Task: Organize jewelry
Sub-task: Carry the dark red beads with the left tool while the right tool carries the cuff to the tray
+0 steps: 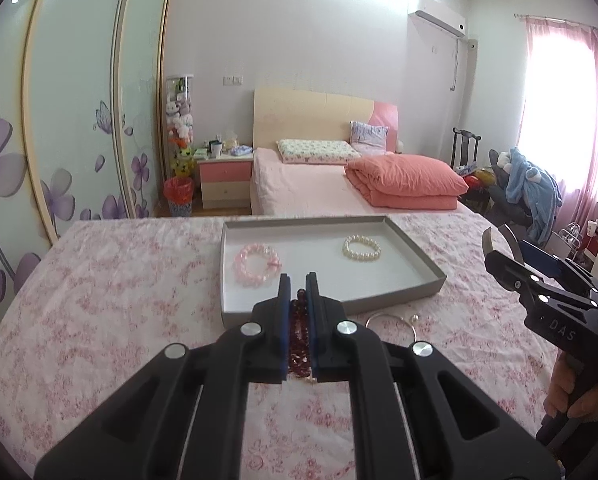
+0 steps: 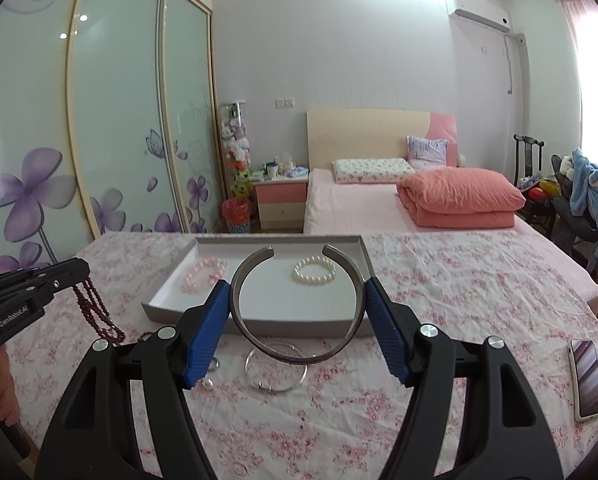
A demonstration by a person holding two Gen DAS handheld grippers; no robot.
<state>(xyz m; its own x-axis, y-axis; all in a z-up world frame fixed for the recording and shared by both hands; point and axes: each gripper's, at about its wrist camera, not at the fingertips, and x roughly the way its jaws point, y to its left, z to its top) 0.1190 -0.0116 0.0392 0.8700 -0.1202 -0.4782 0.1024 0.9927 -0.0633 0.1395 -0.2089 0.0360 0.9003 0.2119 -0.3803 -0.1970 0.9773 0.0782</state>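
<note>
At nine o'clock in the right wrist view, the left gripper (image 2: 83,270) was clamped on a strand of dark red beads (image 2: 99,312), which hung down from its tip toward the floral bench (image 2: 459,300). In the left wrist view that same gripper (image 1: 297,280) had its blue pads nearly together with the red beads (image 1: 299,332) pinched between them.

Toward twelve o'clock from there, the grey tray (image 2: 259,326) sat on the bench with a pink bead bracelet (image 2: 203,275) at its left and a pearl bracelet (image 2: 314,270) at its right, the two well apart.

At the centre of the right wrist view, the right gripper (image 2: 297,292) was spread wide and gripped an open metal cuff bangle (image 2: 299,354) by its two sides, the gap of the cuff pointing to twelve o'clock, lifted clear of the cloth in front of the tray. Below it, at six o'clock, a thin silver bangle (image 2: 277,368) lay flat on the bench, with a small silver piece (image 2: 207,385) just beside it at nine o'clock.

At four o'clock, near the bench edge, a phone (image 2: 587,380) lay flat.
</note>
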